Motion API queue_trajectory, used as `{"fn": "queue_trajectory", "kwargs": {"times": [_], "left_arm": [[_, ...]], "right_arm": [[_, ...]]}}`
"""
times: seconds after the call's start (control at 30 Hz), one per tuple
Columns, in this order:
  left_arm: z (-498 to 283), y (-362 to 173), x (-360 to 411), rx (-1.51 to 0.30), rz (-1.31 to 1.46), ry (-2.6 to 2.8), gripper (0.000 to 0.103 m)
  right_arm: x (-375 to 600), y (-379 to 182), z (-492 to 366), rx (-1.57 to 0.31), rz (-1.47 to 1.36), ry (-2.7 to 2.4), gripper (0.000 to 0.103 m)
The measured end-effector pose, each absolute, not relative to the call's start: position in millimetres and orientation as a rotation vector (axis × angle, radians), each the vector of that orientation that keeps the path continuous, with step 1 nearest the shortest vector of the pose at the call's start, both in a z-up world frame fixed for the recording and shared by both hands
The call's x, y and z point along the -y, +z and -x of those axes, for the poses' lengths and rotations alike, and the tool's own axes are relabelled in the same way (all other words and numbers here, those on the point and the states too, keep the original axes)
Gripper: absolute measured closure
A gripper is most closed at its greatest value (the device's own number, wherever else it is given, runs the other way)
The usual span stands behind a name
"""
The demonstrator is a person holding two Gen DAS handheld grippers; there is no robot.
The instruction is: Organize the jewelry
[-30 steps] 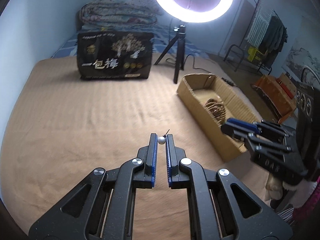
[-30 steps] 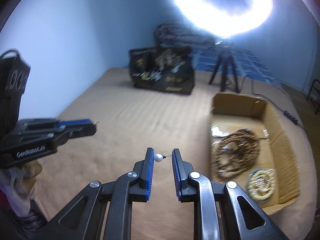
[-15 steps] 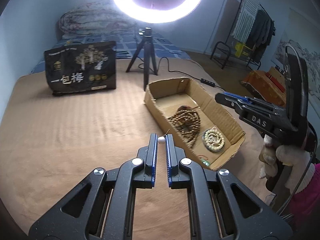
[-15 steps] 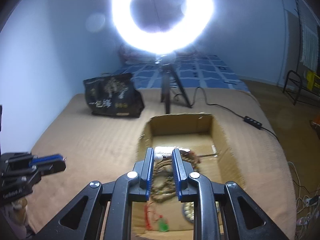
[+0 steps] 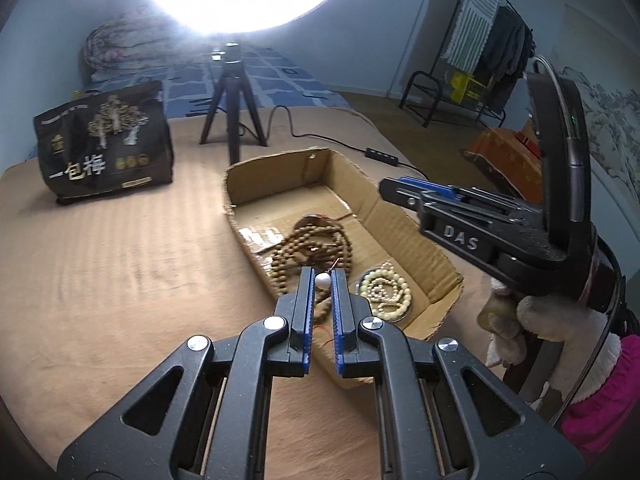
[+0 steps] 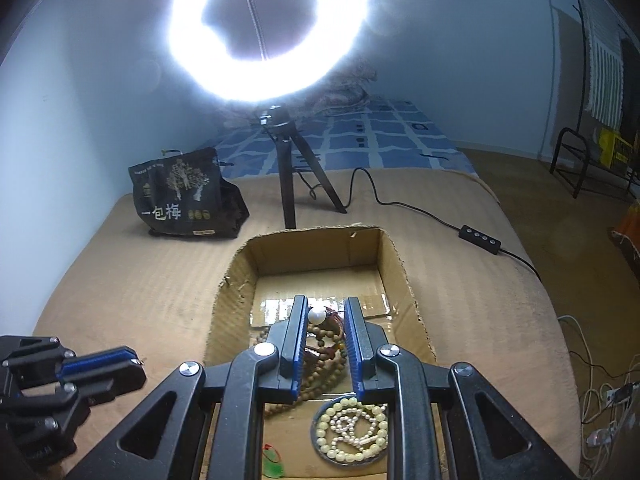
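The left gripper (image 5: pixel 322 280) is clenched on a pearl earring (image 5: pixel 323 279) above the near end of the cardboard box (image 5: pixel 404 224). From the right wrist, the right gripper (image 6: pixel 326 314) has a second pearl earring (image 6: pixel 317 315) against its left finger, a gap showing beside the right one; whether it is gripped I cannot tell. Only this view shows the green pendant (image 6: pixel 273 457) beside the cream bead bracelet (image 6: pixel 352 428). The brown bead necklace (image 5: pixel 312 248) lies mid-box. Only the left view shows the clothes rack (image 5: pixel 476 56).

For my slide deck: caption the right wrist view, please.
Right gripper holding a pearl earring above a cardboard box of beaded jewelry.
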State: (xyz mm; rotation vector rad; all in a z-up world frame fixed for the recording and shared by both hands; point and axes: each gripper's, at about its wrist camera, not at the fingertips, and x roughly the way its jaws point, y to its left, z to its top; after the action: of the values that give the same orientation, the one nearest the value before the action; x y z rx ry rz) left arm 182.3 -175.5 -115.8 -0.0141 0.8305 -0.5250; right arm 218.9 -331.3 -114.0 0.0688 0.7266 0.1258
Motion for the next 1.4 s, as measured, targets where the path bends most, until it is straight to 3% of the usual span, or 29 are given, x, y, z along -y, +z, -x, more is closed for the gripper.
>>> {"fn": "queue_trajectory", "kwargs": {"times": [0.5, 0.63, 0.7, 0.73, 0.77, 0.83, 1.0, 1.07, 1.4], "left_arm": [[-181.4, -123.1, 207.9, -0.839, -0.008, -0.566, 0.097], [-177.9, -122.0, 213.0, -0.831, -0.033, -0.570, 0.097], [-176.5, -122.0, 213.5, -0.831, -0.041, -0.567, 0.090], [-176.0, -122.1, 213.3, -0.831, -0.042, -0.565, 0.075], [-175.4, -121.7, 212.7, -0.825, -0.044, -0.559, 0.061], [-174.1, -120.6, 211.6, -0.812, -0.047, -0.544, 0.050], [-172.2, -118.2, 209.4, -0.801, -0.061, -0.519, 0.029], [-170.2, -117.1, 208.5, -0.788, -0.070, -0.512, 0.026], [-167.0, -116.8, 208.3, -0.785, -0.103, -0.493, 0.025]], "right_arm": [[344.1, -120.5, -217.7, -0.747, -0.085, 0.122, 0.085], [347.0, -120.5, -216.8, -0.747, -0.093, 0.114, 0.073], [348.6, -119.4, -216.1, -0.743, -0.096, 0.106, 0.065], [349.3, -119.0, -215.7, -0.741, -0.097, 0.102, 0.052], [349.8, -118.3, -215.1, -0.737, -0.098, 0.096, 0.045], [350.7, -116.1, -212.6, -0.718, -0.099, 0.083, 0.027], [352.0, -110.8, -209.3, -0.692, -0.092, 0.057, 0.007], [351.6, -109.5, -208.6, -0.684, -0.087, 0.047, 0.001], [350.7, -105.6, -208.5, -0.680, -0.083, 0.036, 0.000]]}}
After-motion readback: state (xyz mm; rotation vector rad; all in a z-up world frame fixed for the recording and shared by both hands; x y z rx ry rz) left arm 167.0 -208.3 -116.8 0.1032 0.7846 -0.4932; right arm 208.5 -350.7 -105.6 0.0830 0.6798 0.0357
